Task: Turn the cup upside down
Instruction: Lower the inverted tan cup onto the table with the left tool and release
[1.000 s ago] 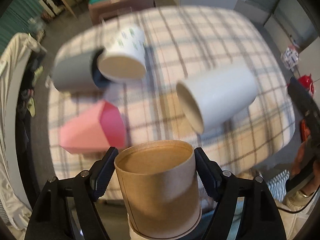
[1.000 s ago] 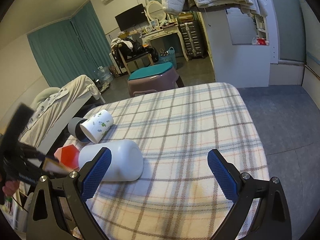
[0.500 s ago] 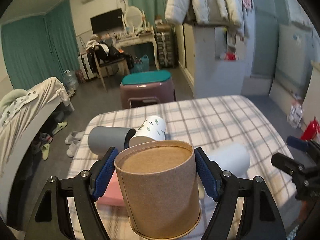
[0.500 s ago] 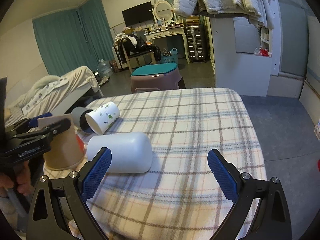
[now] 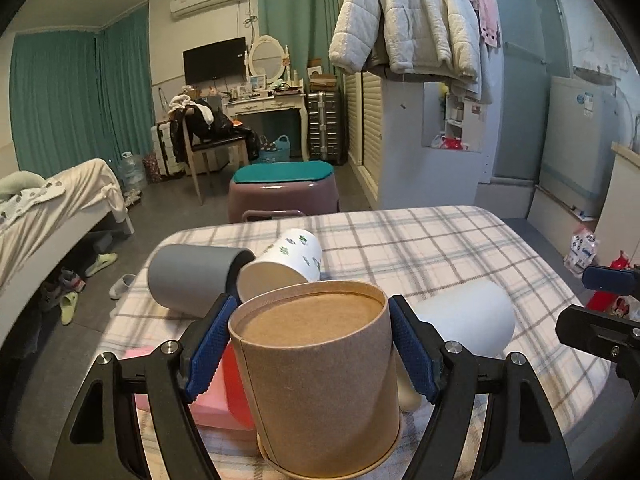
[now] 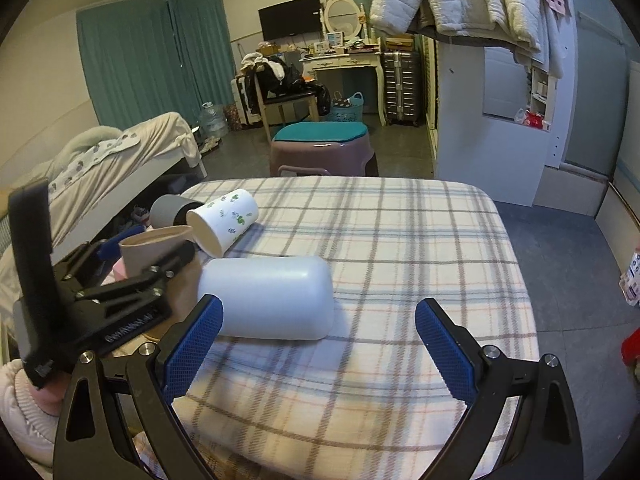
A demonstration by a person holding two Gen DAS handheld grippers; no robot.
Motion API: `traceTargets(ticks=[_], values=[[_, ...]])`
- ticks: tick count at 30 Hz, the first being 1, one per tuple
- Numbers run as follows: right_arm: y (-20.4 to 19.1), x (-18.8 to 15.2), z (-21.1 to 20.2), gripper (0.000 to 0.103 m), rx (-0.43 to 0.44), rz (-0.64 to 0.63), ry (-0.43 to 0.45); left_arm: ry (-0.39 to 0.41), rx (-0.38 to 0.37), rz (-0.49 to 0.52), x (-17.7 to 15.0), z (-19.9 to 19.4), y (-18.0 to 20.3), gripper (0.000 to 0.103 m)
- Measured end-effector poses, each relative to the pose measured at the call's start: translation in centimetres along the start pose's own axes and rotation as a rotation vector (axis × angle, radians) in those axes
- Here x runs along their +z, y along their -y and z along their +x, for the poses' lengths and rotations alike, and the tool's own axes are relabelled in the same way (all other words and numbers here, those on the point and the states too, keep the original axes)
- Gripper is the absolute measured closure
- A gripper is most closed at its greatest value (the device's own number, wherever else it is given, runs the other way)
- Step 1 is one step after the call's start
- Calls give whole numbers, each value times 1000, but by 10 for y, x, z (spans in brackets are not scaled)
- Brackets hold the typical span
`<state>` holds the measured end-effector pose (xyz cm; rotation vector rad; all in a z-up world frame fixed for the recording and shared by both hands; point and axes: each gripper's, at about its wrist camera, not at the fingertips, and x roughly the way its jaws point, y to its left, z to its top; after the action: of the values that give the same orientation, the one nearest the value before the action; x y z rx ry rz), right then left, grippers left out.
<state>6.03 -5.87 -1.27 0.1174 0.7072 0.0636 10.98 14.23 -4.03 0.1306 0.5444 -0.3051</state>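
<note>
Brown paper cup: base up, clamped in left gripper at the plaid table's near-left edge. Right gripper: jaws apart, holding nothing (open cloth ahead). Crowding: white cup, pink cup, grey cup, printed cup, all lying sideways.

Probably a home bedroom: bed, dressing table, hanging jacket.

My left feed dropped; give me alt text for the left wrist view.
The left gripper clamps a brown paper cup, flat closed end up, over the plaid table. Behind lie gray, cactus-print, white and pink cups.
</note>
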Motion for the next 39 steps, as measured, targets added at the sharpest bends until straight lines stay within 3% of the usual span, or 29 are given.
traceTargets(ticks=[5,12,15,16,17,31,39], values=[[-13,1,4,6,2,-25,-13,34,-19,18,-8,-4,-1,24],[-25,0,5,6,-4,-41,-19,10,-51,9,-14,-16,-10,24],[-30,1,3,6,-7,-46,-18,-2,-61,-4,-16,-21,-15,21],[-31,1,2,6,-9,-49,-16,-9,-60,-7,-17,-22,-17,15],[-32,0,1,6,-12,-51,-11,-14,-56,-14,-17,-23,-18,11],[-38,-5,-52,6,-62,-18,105,47,-65,-40,-11,-63,-23,11],[-50,-24,-88,6,-81,1,180,105,-67,-43,-11,-112,-31,11]])
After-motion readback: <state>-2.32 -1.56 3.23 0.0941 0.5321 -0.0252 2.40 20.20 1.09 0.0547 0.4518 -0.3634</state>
